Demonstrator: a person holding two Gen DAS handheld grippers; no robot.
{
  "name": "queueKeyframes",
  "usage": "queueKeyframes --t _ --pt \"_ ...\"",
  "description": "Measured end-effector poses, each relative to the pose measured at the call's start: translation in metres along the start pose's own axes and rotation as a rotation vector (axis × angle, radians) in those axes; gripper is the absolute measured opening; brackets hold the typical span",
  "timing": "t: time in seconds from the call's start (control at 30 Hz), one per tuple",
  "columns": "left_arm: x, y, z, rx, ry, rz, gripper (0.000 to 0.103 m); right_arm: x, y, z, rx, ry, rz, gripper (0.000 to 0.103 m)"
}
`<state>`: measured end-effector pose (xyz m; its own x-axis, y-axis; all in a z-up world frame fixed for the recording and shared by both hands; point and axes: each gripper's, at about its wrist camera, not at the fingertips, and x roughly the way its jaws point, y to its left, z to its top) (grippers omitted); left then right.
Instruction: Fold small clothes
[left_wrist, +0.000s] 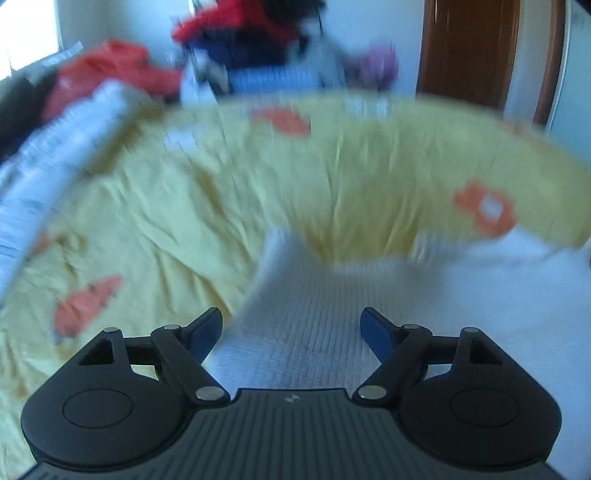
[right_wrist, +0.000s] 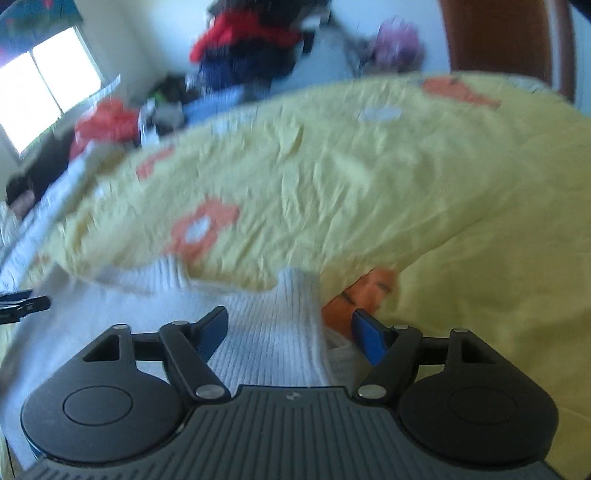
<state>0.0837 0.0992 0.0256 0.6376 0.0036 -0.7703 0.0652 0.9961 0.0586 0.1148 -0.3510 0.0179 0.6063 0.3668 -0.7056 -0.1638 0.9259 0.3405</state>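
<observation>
White ribbed knit garment (right_wrist: 266, 332) spread flat on yellow flowered bed cover (right_wrist: 332, 184), at 6 o'clock in both wrist views, blurred. Left tongs (left_wrist: 291, 334) level just above the knit (left_wrist: 314, 314), released, blue pads wide apart, nothing between. Right tongs (right_wrist: 290, 332) likewise level, released, straddling a knit strip running toward 12 o'clock, pads clear of it. Left tool's tip (right_wrist: 22, 304) at 9 o'clock. Heaped clothes (right_wrist: 251, 40) and window (right_wrist: 44, 85) beyond the bed, toward 11 o'clock.
</observation>
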Motion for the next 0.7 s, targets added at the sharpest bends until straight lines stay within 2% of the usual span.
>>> queueKeyframes --t 0.03,0.07,0.1,0.13,0.2,0.23,0.3,0.37,0.4,0.43,0.47,0.5,0.6,0.63,0.7 --pt "0.006 0.000 0.000 -0.012 0.008 -0.009 0.066 0.002 0.003 -0.004 -0.011 -0.007 0.010 0.055" --pt "0.005 0.003 0.000 -0.028 -0.015 -0.016 0.035 0.002 0.004 -0.005 -0.037 -0.027 0.008 0.018" --pt "0.001 0.005 0.001 -0.039 -0.043 0.007 0.023 0.000 0.004 -0.003 -0.037 -0.033 0.012 0.013" --pt "-0.004 0.009 0.002 -0.061 -0.065 0.015 0.016 -0.005 0.001 0.000 -0.015 -0.053 0.028 0.012" --pt "-0.005 0.008 0.001 -0.078 -0.076 0.029 0.014 -0.018 -0.005 0.002 0.006 -0.137 0.039 0.012" --pt "0.003 0.007 -0.002 -0.060 -0.065 0.054 0.014 -0.015 -0.010 0.005 0.027 -0.140 0.042 0.012" --pt "0.009 0.002 -0.011 -0.036 -0.104 0.096 0.014 0.003 -0.016 0.000 0.052 -0.090 0.009 0.012" --pt "0.010 -0.001 -0.008 -0.044 -0.106 0.109 0.014 0.008 -0.014 -0.008 0.029 -0.119 -0.014 0.012" --pt "0.009 -0.001 -0.008 -0.045 -0.108 0.111 0.014 0.008 -0.013 -0.009 0.037 -0.123 -0.021 0.022" --pt "0.009 -0.001 -0.009 -0.046 -0.108 0.109 0.014 0.005 -0.013 -0.007 0.053 -0.129 -0.033 0.027" --pt "0.009 0.000 -0.008 -0.051 -0.107 0.105 0.014 0.001 -0.012 -0.007 0.064 -0.144 -0.043 0.040" --pt "0.010 0.001 -0.007 -0.052 -0.107 0.102 0.014 -0.005 -0.009 -0.005 0.075 -0.169 -0.073 0.048" --pt "0.009 0.000 -0.009 -0.051 -0.108 0.105 0.015 -0.032 0.013 -0.005 0.030 -0.327 -0.109 0.048" --pt "0.010 0.001 -0.008 -0.051 -0.110 0.106 0.015 -0.038 0.023 -0.005 0.003 -0.350 -0.094 0.049" --pt "0.010 0.001 -0.008 -0.049 -0.113 0.109 0.015 -0.041 0.045 -0.006 -0.055 -0.343 -0.024 0.061"
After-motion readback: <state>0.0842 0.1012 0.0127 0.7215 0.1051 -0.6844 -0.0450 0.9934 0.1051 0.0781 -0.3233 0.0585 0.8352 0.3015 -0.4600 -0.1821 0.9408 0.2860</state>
